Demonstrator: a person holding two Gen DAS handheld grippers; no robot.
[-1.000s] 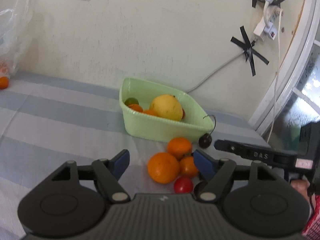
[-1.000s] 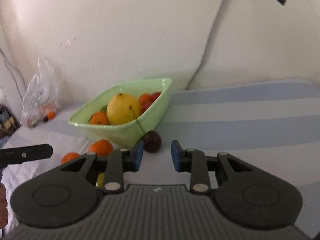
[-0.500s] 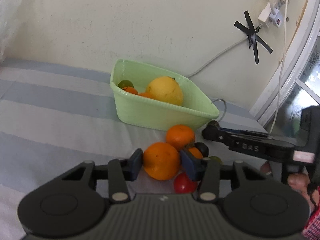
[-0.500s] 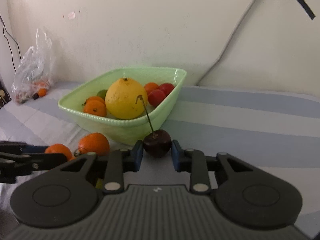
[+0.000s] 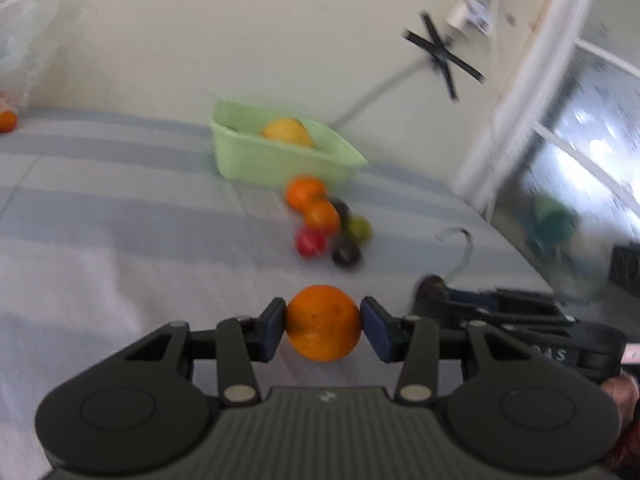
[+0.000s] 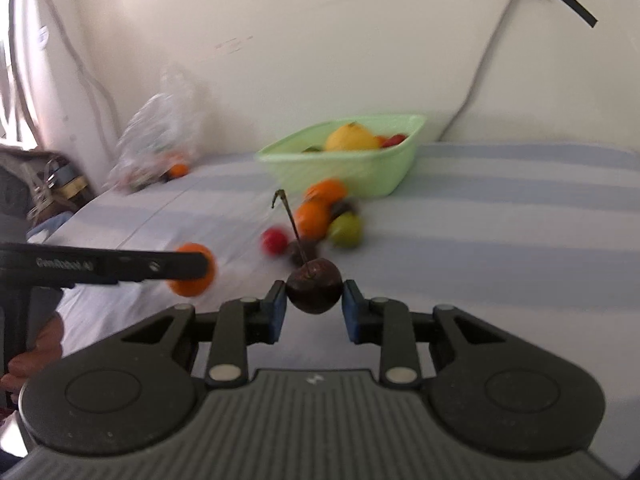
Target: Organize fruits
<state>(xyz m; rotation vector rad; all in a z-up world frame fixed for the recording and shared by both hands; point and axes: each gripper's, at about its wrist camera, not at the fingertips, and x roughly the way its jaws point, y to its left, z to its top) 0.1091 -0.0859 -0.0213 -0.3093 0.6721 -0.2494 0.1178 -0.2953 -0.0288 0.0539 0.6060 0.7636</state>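
Observation:
My left gripper (image 5: pixel 323 324) is shut on an orange (image 5: pixel 323 322), held above the striped cloth. My right gripper (image 6: pixel 314 294) is shut on a dark cherry (image 6: pixel 314 291) with a long stem. The orange also shows in the right wrist view (image 6: pixel 191 282), partly behind the left gripper's finger. A light green basket (image 5: pixel 280 158) (image 6: pixel 352 168) stands further off with a big yellow fruit (image 5: pixel 287 133) and small red fruits inside. In front of it lies a loose pile: two small oranges (image 5: pixel 307 194), a red fruit (image 5: pixel 310 242), a green fruit (image 5: pixel 358 230) and dark fruits (image 5: pixel 346 254).
A clear plastic bag (image 6: pixel 156 148) with fruit lies at the far left by the wall, an orange (image 5: pixel 7 121) beside it. A wall with a cable and taped cords stands behind the basket. A window frame (image 5: pixel 508 128) is at the right. Dark clutter (image 6: pixel 36 184) sits past the bed's left edge.
Both grippers have pulled back from the basket and lifted, the left carrying the orange, the right carrying the cherry. The pile and basket now look farther away.

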